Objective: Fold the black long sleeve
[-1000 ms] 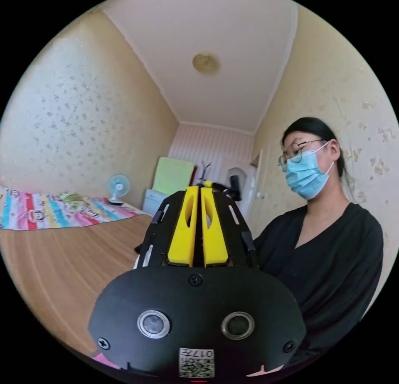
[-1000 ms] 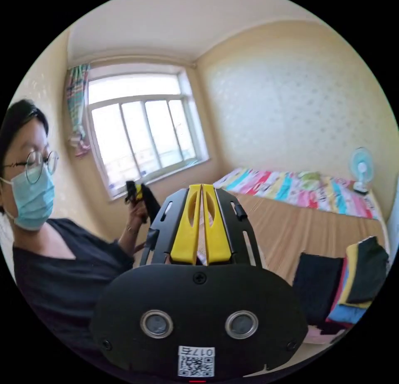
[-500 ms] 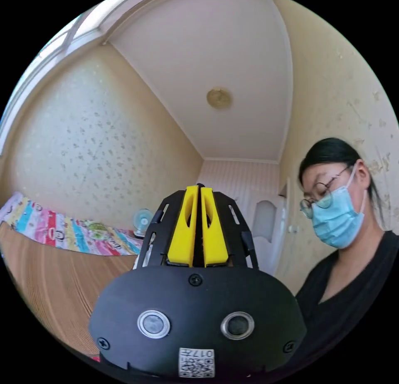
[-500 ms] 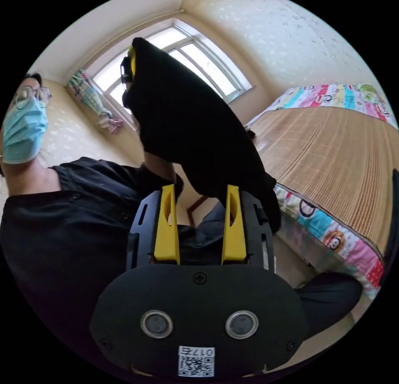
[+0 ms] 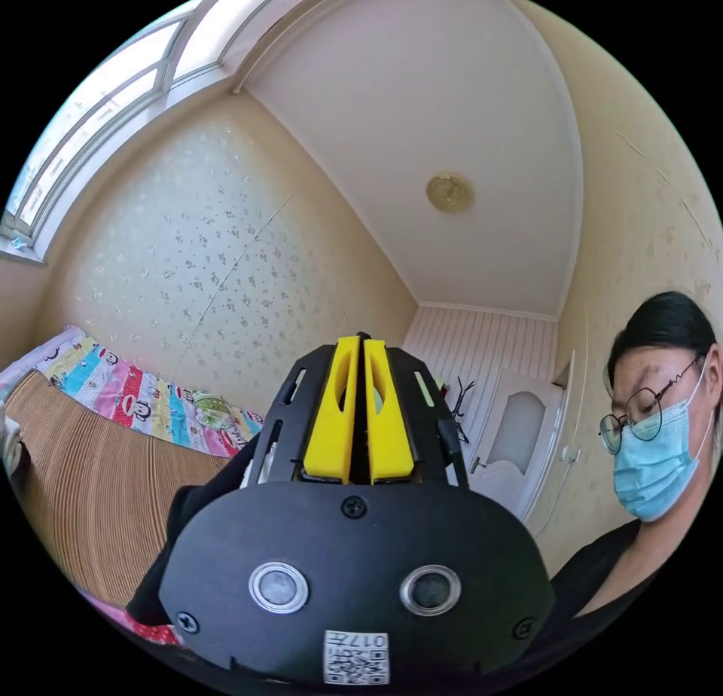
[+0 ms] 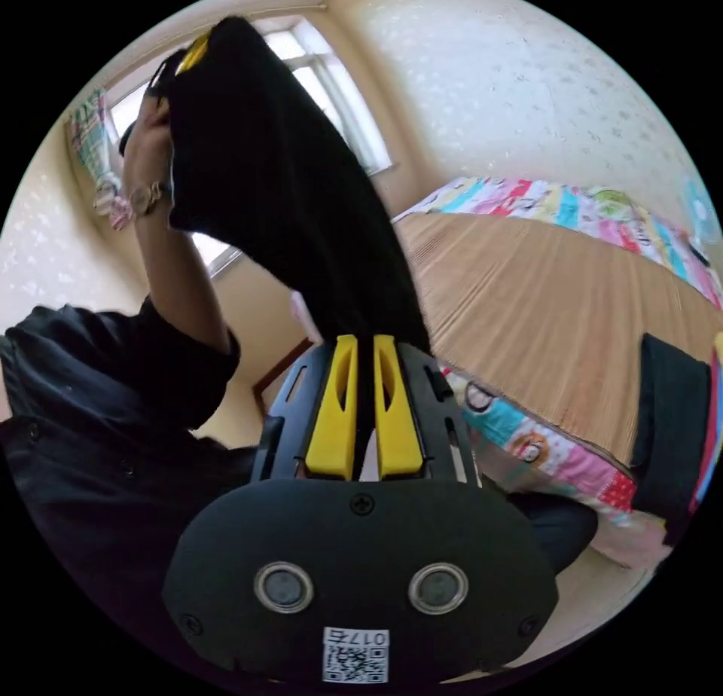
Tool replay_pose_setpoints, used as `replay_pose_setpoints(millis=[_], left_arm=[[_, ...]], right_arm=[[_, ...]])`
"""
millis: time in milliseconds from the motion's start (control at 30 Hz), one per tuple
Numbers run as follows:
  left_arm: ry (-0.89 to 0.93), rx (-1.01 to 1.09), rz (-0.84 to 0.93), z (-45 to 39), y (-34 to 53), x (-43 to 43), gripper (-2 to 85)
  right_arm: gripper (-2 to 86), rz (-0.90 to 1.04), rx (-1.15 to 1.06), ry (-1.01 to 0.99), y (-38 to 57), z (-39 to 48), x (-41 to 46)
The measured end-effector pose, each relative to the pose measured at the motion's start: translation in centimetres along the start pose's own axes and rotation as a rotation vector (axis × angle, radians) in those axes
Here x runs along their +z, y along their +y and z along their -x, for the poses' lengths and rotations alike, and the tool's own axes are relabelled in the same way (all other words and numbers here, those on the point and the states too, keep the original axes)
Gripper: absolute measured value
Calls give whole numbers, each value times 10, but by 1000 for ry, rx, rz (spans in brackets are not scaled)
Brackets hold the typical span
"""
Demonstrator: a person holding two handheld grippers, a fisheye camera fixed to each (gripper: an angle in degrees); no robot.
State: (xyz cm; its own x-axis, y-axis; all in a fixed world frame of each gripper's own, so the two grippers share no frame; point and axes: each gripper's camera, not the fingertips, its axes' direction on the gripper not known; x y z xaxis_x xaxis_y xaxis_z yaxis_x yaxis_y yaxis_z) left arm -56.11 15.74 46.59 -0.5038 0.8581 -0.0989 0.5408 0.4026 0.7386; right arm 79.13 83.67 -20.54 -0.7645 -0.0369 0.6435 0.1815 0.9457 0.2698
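Note:
The black long sleeve [image 6: 286, 191] hangs stretched in the air in the right gripper view, from upper left down to the middle. Its top end is held up high by a hand with my left gripper [image 6: 194, 48], whose yellow jaw tips peek out beside the cloth. My right gripper [image 6: 364, 340] is shut on the garment's lower end, and the cloth runs in between the yellow jaws. In the left gripper view my left gripper [image 5: 359, 342] has its jaws together, and black cloth [image 5: 177, 538] hangs below and left of it.
A bed with a woven mat [image 6: 572, 304] and a colourful sheet [image 6: 527, 447] lies to the right. A stack of folded clothes [image 6: 670, 425] sits at its near right end. The person in a black top [image 6: 83, 440] stands close behind the grippers. A white door [image 5: 520, 440] is beyond.
My right gripper's jaws, open half a second ago, have shut on the garment's lower end. The left hand has lifted the top end higher, so the cloth hangs longer.

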Motion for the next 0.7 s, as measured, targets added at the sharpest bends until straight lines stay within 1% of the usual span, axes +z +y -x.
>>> replay_pose_setpoints(millis=[67, 100, 167, 200, 267, 300, 333, 367, 467, 500, 567, 600, 633, 667, 700], left_arm=[[-22, -2, 30, 6, -14, -9, -9], [-45, -21, 56, 13, -25, -17, -9], [-85, -45, 76, 23, -40, -31, -9], [-98, -25, 84, 26, -48, -41, -9], [-78, 50, 122, 27, -60, -51, -9], [-23, 103, 166, 26, -68, -58, -9], [35, 148, 188, 23, -73, -68, -9], [53, 170, 191, 21, -75, -75, -9], [91, 242, 189, 11, -80, -107, -9], [108, 213, 164, 8, -77, -118, -10], [85, 167, 62, -5, -65, -133, -10], [11, 183, -33, -21, -53, -138, -10], [-97, 201, -124, -38, -41, -138, -10], [-157, 206, -165, -45, -36, -137, -10], [-257, 224, -241, -56, -29, -130, -10]], right_arm=[[42, -154, 57, 184, -6, -11, -49], [41, -190, 64, 220, -9, -13, -63], [37, -353, 78, 289, -23, -23, -120], [36, -398, 72, 297, -27, -24, -135], [34, -572, 71, 329, -44, -19, -193], [34, -610, 63, 322, -48, -16, -206], [34, -694, 47, 308, -53, -7, -229], [33, -789, 27, 308, -54, 5, -251], [33, -982, -20, 271, -46, 31, -290], [33, -1021, -41, 253, -43, 36, -295], [33, -1175, -141, 224, -27, 54, -307], [33, -1210, -163, 238, -24, 59, -308], [34, -1274, -202, 293, -18, 69, -310], [34, -1328, -238, 370, -15, 78, -309], [34, -1347, -256, 407, -15, 81, -308]])
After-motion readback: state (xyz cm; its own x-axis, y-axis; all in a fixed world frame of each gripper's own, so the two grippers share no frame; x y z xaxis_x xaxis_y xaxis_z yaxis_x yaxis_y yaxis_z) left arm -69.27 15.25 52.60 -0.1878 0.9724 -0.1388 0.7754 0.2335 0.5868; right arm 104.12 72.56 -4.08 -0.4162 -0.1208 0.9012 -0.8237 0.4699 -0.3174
